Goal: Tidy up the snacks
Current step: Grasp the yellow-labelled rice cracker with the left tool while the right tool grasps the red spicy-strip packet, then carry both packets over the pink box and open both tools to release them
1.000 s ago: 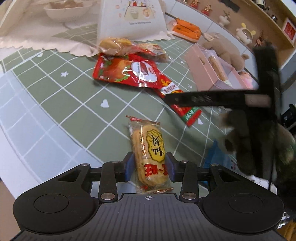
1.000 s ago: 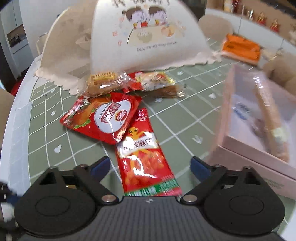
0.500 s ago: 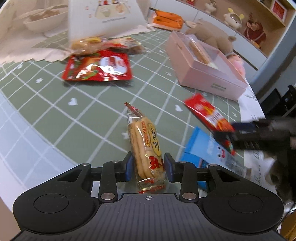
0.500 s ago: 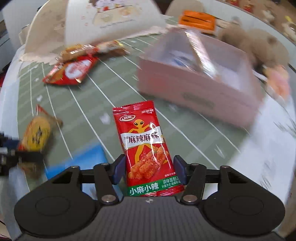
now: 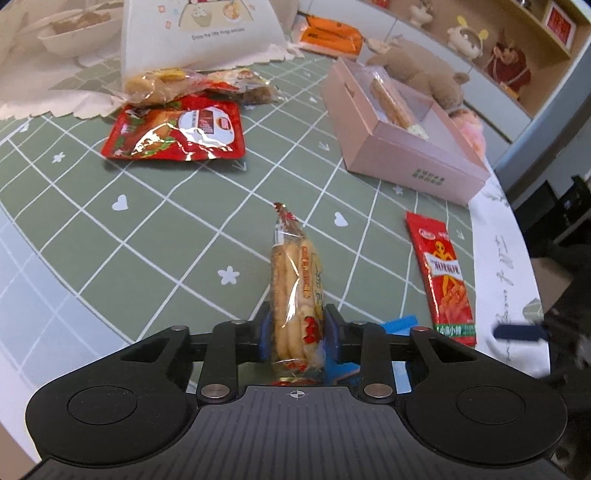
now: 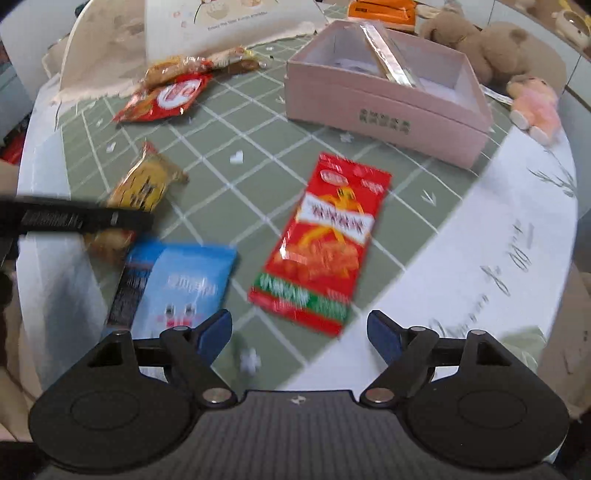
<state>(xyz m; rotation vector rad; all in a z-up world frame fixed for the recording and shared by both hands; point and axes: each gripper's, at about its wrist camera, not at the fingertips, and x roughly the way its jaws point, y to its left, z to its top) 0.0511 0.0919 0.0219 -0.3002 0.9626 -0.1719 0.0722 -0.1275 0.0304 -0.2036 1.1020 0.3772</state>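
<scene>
A clear pack of rice crackers stands on its edge between the blue pads of my left gripper. The jaws are closing and the pads press on its sides. The same pack shows in the right wrist view behind a black left finger. My right gripper hangs over the table with its jaws opening and nothing between them. Just beyond it the red spicy-strip pack lies flat on the green checked cloth, also seen as the red pack in the left wrist view.
An open pink box with one long wrapped snack stands behind. A blue packet lies at the front left. A large red pouch and wrapped snacks lie before a white food cover. Plush toys sit at the back right.
My right gripper carried the red strip pack toward the table's near right side, then opened and left it lying flat. My left jaws narrowed on the cracker pack, which turned from flat onto its edge.
</scene>
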